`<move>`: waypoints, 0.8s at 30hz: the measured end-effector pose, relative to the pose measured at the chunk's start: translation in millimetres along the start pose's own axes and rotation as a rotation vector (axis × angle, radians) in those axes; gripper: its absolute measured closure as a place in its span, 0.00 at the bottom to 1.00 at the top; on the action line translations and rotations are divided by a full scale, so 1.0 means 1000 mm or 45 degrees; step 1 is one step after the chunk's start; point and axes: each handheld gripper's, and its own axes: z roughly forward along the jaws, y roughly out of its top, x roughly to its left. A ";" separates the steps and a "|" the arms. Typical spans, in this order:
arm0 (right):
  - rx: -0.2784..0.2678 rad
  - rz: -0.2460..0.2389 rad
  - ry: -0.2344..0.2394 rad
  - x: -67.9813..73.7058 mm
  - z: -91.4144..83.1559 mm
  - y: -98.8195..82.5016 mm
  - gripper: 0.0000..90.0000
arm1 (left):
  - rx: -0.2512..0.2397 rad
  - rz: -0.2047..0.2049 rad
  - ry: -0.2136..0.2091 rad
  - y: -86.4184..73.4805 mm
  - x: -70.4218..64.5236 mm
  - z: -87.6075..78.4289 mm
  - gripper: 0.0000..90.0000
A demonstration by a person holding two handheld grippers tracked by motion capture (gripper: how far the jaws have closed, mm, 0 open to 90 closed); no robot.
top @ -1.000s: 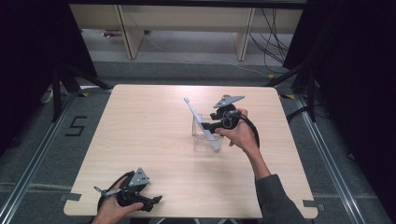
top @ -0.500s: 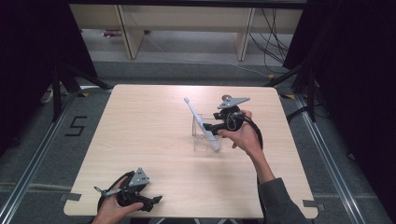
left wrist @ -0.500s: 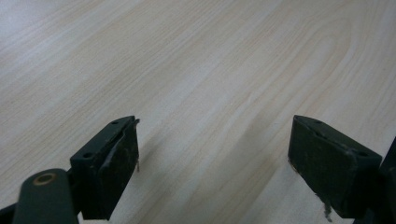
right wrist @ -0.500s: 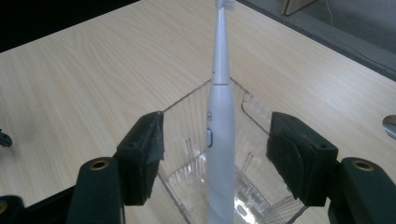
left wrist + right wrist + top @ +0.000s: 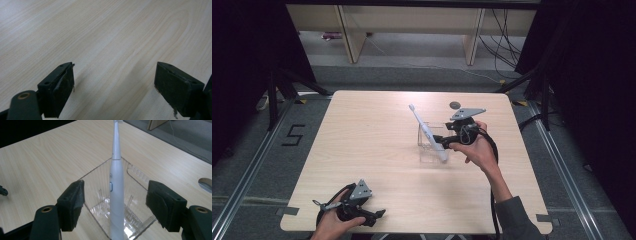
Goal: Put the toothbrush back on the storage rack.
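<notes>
A white electric toothbrush [image 5: 427, 132] [image 5: 116, 177] leans inside a clear plastic container [image 5: 430, 148] [image 5: 98, 178] at the middle right of the wooden table [image 5: 372, 130], its head pointing up and to the far left. My right gripper [image 5: 443, 143] [image 5: 117, 189] is at the container's right side. Its jaws have just been opening and now stand open on either side of the handle, the pads apart from it. My left gripper [image 5: 378, 215] [image 5: 113, 75] rests open near the table's front left edge, with bare wood between its jaws.
A round grey cable hole [image 5: 454, 105] [image 5: 206, 184] sits in the table behind the container. Shelving legs and cables stand on the floor beyond the far edge. Dark frames flank both sides of the table.
The right gripper's jaws have spread apart from the toothbrush handle and the hand has eased slightly back to the right. The toothbrush stays leaning in the container. The left gripper is still.
</notes>
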 end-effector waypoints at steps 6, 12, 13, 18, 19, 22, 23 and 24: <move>-0.010 0.001 0.031 0.001 -0.006 -0.004 0.35 | 0.002 0.002 0.005 0.000 0.000 -0.001 0.17; -0.022 0.003 0.022 0.001 -0.013 -0.009 0.34 | 0.004 0.005 0.002 0.000 0.000 0.000 0.17; -0.016 0.004 0.018 0.001 -0.015 -0.010 0.33 | 0.002 0.004 0.004 0.000 0.000 -0.001 0.17; -0.033 0.037 0.025 0.003 -0.020 -0.015 0.32 | 0.015 0.004 -0.002 0.001 0.001 -0.001 0.17; -0.030 0.007 0.013 0.001 -0.021 -0.016 0.32 | 0.010 0.005 -0.001 0.000 0.000 -0.001 0.17; -0.022 0.017 -0.009 0.002 -0.024 -0.020 0.31 | 0.001 0.005 0.004 0.000 0.000 -0.001 0.17; -0.018 0.038 -0.005 0.004 -0.025 -0.023 0.31 | 0.001 0.004 0.004 0.000 0.000 -0.001 0.17; -0.021 0.036 -0.011 0.004 -0.026 -0.025 0.30 | 0.000 0.003 0.004 0.000 0.000 -0.001 0.17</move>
